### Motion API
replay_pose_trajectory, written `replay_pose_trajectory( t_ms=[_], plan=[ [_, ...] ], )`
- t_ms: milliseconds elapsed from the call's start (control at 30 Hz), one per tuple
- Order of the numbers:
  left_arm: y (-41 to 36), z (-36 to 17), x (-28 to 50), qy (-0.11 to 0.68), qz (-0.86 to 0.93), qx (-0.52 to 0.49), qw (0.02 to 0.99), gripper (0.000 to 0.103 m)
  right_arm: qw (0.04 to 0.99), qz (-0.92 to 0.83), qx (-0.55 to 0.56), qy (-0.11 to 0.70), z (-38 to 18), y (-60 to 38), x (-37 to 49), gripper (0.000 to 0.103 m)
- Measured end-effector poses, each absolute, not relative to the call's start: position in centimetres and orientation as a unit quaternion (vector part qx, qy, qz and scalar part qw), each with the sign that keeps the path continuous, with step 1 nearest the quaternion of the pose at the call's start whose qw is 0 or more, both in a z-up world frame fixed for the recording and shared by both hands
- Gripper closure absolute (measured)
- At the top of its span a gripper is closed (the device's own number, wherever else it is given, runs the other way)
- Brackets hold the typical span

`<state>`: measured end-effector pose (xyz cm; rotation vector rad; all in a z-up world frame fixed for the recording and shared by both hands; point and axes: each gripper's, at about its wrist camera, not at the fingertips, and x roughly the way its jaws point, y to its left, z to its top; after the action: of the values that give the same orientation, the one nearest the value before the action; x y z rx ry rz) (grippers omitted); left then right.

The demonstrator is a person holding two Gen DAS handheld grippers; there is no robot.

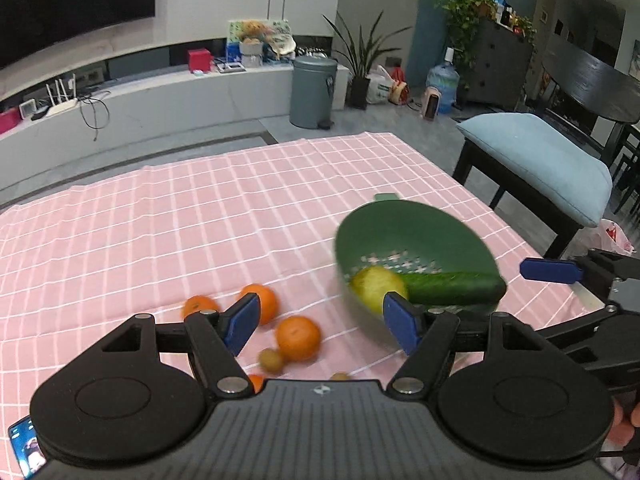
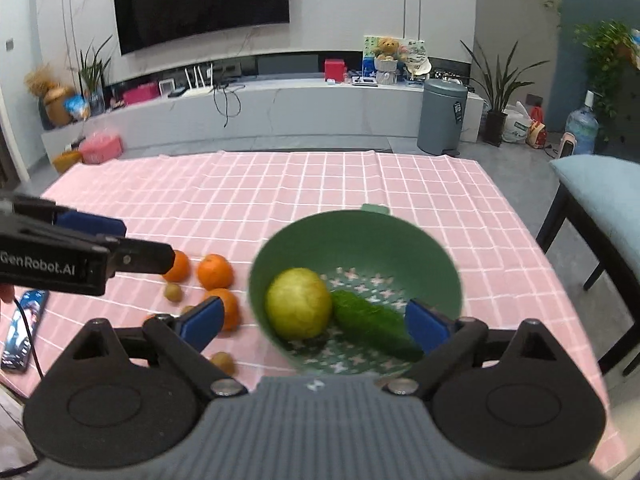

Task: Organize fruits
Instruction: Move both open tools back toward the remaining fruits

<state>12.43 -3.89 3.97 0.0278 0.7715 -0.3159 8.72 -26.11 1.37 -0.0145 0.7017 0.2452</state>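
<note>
A green colander bowl stands on the pink checked tablecloth. It holds a yellow round fruit and a cucumber. My right gripper hangs open over the bowl's near side, with nothing pressed between its pads. Left of the bowl lie three oranges and small brown fruits. My left gripper is open above these oranges and holds nothing. In the left wrist view the bowl sits to the right. One blue pad of the other gripper shows at the right edge.
A phone lies at the table's near left corner. A dark chair with a light blue cushion stands by the table's right edge. Beyond the table are a grey bin, plants and a TV shelf.
</note>
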Motion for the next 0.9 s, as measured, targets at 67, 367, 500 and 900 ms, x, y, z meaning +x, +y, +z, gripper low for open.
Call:
replay_pose_trajectory(
  t_ms=[67, 367, 500, 900],
  plan=[
    [-2.8, 3.5, 12.0, 0.376, -0.148, 0.014, 0.915, 0.021, 0.933, 0.117, 0.0, 0.341, 1.3, -24.9, 7.6, 0.011],
    [1.5, 0.8, 10.4, 0.398, -0.142, -0.014, 0.906, 0.028, 0.927, 0.143, 0.003, 0.346, -1.3, -20.9, 5.1, 0.022],
    [2.8, -0.7, 10.1, 0.403, -0.135, -0.053, 0.904, 0.033, 0.917, 0.141, 0.006, 0.373, -3.0, -20.1, 6.4, 0.037],
    [4.5, -3.9, 11.5, 0.457, -0.121, -0.108, 0.874, 0.043, 0.899, 0.147, 0.018, 0.412, -6.4, -18.6, 8.6, 0.057]
  ],
)
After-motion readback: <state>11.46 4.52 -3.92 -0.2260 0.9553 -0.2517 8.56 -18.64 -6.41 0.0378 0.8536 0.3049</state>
